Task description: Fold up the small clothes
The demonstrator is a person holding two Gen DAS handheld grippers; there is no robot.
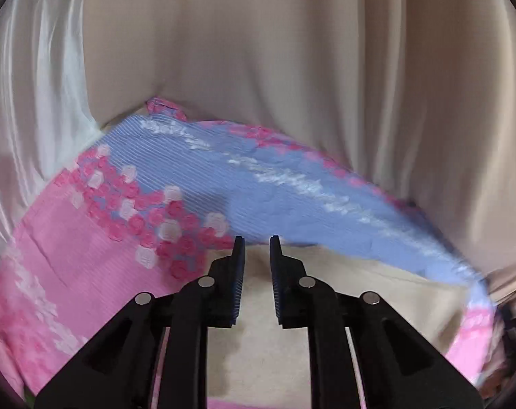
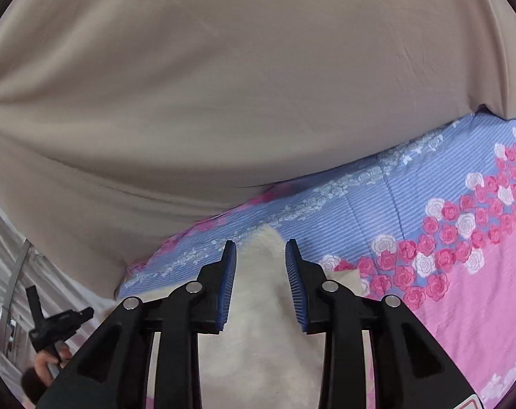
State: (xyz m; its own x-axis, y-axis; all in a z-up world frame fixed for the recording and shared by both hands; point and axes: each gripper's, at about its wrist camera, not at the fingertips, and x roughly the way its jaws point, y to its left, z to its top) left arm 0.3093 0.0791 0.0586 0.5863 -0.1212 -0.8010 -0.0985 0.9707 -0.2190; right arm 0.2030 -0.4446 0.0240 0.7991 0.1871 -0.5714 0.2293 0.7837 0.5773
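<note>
A cream fluffy garment (image 1: 329,272) lies on a bed sheet (image 1: 196,177) printed blue and pink with roses. My left gripper (image 1: 257,238) hangs above the garment's edge, its jaws a narrow gap apart, with nothing pinched. In the right wrist view the same garment (image 2: 261,306) comes to a point under my right gripper (image 2: 260,242). That gripper is open, its blue pads clear of the cloth on both sides. The left gripper (image 2: 60,303) also shows at the lower left of this view, held in a hand (image 2: 45,363).
A beige curtain (image 2: 224,85) hangs right behind the bed and fills the upper half of both views. A white satin curtain (image 1: 36,102) hangs at the left. The rose sheet (image 2: 462,272) spreads out to the right.
</note>
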